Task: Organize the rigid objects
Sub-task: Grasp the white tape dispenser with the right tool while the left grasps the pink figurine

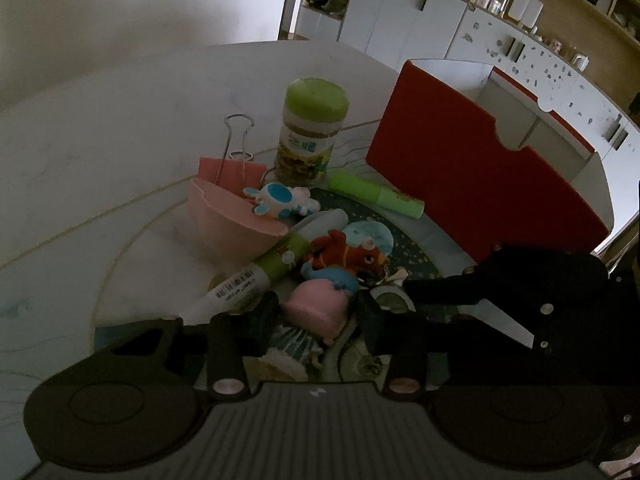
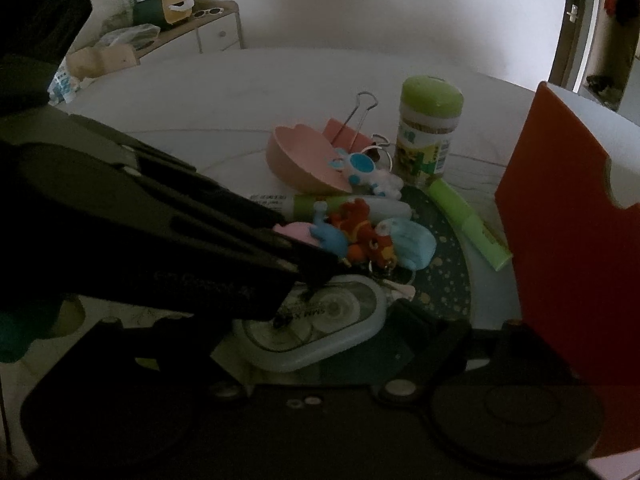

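Observation:
A pile of small things lies on a white round table. In the left wrist view my left gripper [image 1: 316, 312] has its fingers on both sides of a doll with a pink hat [image 1: 316, 312]; the fingers touch it. Beyond it lie a red horse charm [image 1: 352, 254], a green-and-white marker [image 1: 276, 264], a pink bowl [image 1: 236, 220], a pink binder clip [image 1: 228, 166], a blue-white toy [image 1: 280, 200], a green highlighter [image 1: 376, 194] and a green-lidded jar [image 1: 312, 132]. My right gripper [image 2: 332, 320] is around a correction-tape dispenser [image 2: 320, 320]; its left finger is hidden behind the left gripper.
A red-fronted box [image 1: 480, 168] stands open at the right, close to the pile; it also fills the right edge of the right wrist view [image 2: 576, 240]. A dark dotted mat [image 2: 440, 280] lies under the toys. White cabinets stand behind the table.

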A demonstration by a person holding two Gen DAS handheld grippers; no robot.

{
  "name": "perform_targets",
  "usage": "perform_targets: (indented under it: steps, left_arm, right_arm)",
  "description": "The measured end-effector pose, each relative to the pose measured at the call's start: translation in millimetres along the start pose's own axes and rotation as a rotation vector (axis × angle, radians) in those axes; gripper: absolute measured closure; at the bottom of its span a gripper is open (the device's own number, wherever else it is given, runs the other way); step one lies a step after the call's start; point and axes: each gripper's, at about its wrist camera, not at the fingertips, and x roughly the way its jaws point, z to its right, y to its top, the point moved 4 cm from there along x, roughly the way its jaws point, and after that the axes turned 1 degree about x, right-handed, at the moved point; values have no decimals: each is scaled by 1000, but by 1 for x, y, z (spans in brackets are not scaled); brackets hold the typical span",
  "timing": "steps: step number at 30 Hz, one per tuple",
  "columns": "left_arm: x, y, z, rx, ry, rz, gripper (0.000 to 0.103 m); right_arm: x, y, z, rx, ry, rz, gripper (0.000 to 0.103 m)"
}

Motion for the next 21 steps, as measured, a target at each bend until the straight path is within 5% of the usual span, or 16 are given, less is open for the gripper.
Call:
perform_targets:
  steps: [21]
  left_arm:
    - [-37, -6, 9, -57, 13, 19, 66]
  right_arm:
    - [-51, -9, 5, -7, 3, 43, 17]
